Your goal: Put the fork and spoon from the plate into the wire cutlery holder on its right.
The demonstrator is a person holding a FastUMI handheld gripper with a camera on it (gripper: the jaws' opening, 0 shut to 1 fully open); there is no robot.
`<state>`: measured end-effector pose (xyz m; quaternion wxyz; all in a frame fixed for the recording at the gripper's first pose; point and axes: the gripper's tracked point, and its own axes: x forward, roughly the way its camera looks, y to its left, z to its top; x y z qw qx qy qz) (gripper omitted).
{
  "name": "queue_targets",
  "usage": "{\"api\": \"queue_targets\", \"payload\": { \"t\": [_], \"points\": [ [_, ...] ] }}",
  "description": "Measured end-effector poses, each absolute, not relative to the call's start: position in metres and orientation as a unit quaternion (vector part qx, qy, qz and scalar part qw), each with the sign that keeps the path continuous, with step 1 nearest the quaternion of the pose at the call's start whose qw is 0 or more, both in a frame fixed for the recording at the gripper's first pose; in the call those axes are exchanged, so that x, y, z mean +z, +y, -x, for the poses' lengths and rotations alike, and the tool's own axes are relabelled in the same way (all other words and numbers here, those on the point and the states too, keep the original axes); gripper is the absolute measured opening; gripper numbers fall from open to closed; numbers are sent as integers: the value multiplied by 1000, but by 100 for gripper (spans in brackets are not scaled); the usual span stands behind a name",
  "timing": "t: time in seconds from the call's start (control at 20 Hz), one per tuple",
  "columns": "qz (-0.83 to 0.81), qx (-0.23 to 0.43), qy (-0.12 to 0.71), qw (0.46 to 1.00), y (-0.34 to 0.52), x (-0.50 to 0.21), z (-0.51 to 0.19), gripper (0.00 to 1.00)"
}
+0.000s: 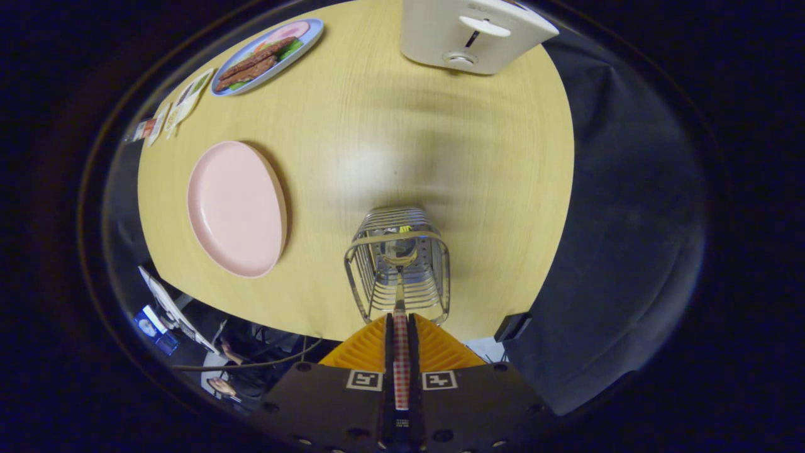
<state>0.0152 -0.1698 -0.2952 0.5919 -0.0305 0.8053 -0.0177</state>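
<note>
The handle of a utensil (400,296) is pinched between my closed fingers, its head hanging down inside the wire cutlery holder (397,264) at the lower middle of the frame; spoon or fork, I cannot tell. The pink plate (236,207) at the left lies bare, so I judge this is the last piece. Something yellow already shows in the holder. Only the release remains. A toaster (471,31) stands at the top.
</note>
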Motion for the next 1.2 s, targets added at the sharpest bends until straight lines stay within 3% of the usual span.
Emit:
{"api": "queue_targets", "payload": {
  "t": [0.25,0.3,0.55,0.65,0.8,1.2],
  "points": [
    [29,-12,780,625,-165,-289,-16,13],
    [30,-8,776,630,-165,-286,-15,18],
    [38,-12,723,690,-157,-271,-18,28],
    [36,-9,692,721,-145,-261,-21,31],
    [7,-10,632,775,-122,-245,-32,44],
    [-10,-22,449,893,-62,-167,-47,57]
  ]
}}
